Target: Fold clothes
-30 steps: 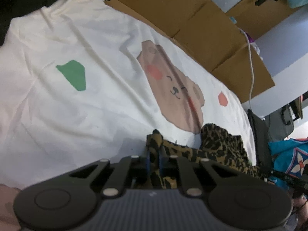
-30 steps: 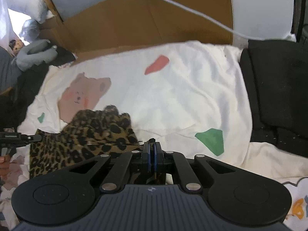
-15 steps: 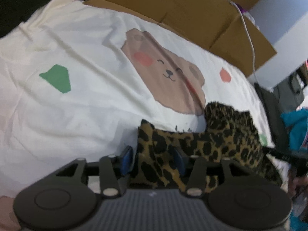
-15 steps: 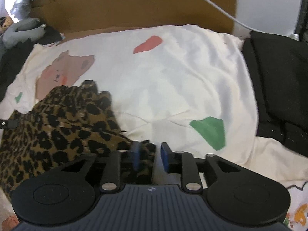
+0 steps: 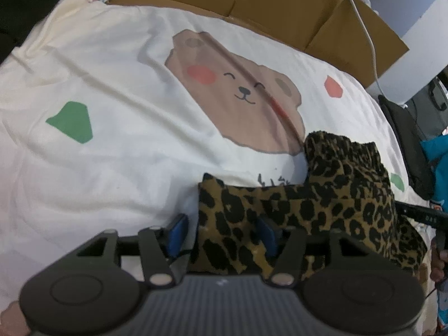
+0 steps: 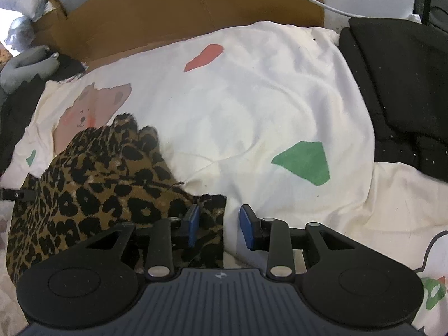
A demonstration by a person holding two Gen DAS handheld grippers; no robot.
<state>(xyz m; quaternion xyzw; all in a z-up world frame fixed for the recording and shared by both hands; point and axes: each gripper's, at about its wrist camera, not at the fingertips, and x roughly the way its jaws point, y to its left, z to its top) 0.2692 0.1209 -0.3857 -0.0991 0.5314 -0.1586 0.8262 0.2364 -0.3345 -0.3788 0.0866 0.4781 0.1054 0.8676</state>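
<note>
My left tool (image 5: 222, 235) stands wide, its blue pads spread to either side of one corner of the leopard-print garment (image 5: 322, 204), which lies slack between them — not pinched. My right tool (image 6: 219, 225) is wide as well; another corner of the same garment (image 6: 92, 187) drapes over its left pad, while the right pad sits apart over bare fabric. The garment rests bunched on a cream sheet (image 5: 117, 151) printed with a smiling bear face (image 5: 238, 98), green patches (image 6: 303, 162) and a red patch (image 6: 204, 57). In the left wrist view the garment heaps just below the bear, touching its lower edge. Brown cardboard (image 6: 179, 11) stands along the sheet's far edge, with a white cable (image 5: 366, 30) running across it. A black cloth (image 6: 397, 89) lies beside the sheet in the right wrist view.
</note>
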